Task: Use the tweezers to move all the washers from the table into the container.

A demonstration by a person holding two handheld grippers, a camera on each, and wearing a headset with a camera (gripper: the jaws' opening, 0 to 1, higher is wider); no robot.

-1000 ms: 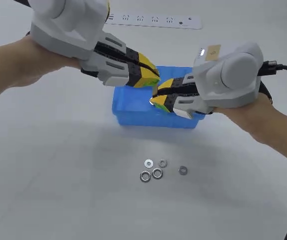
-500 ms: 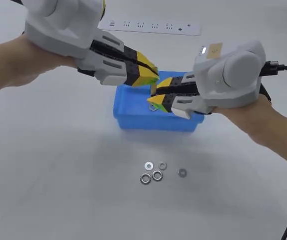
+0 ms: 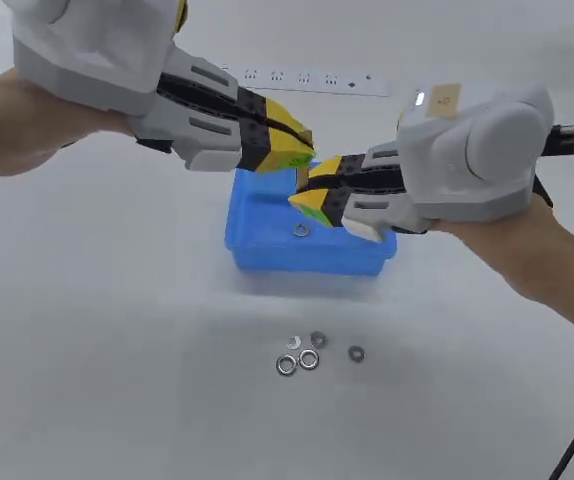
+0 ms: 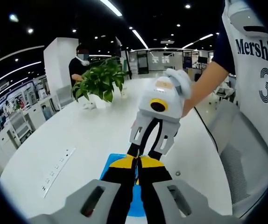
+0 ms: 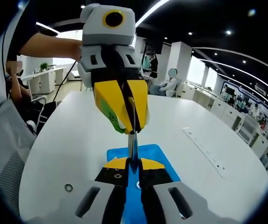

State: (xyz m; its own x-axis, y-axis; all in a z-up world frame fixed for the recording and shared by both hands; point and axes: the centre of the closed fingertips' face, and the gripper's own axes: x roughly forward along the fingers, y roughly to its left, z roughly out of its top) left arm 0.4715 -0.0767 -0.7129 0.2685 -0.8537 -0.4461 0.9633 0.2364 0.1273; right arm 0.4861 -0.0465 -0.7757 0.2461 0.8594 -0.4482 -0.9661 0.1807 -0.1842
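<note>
Left claw [image 3: 302, 152] holds tweezers [image 5: 132, 142] above the container [image 3: 267, 250], between washers [image 3: 308, 359] and power strip [image 3: 307, 79].

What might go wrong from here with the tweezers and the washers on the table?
1. The left gripper and right gripper both seem clamped on the thin tweezers above the container. An uneven pull could twist or drop them.
2. The washers lie bunched close together, so the tweezers may nudge neighbours away or catch two at once.

Likely open office, desks [image 5: 41, 78], strip lights [image 4: 111, 7], plant [image 4: 99, 82]
</note>
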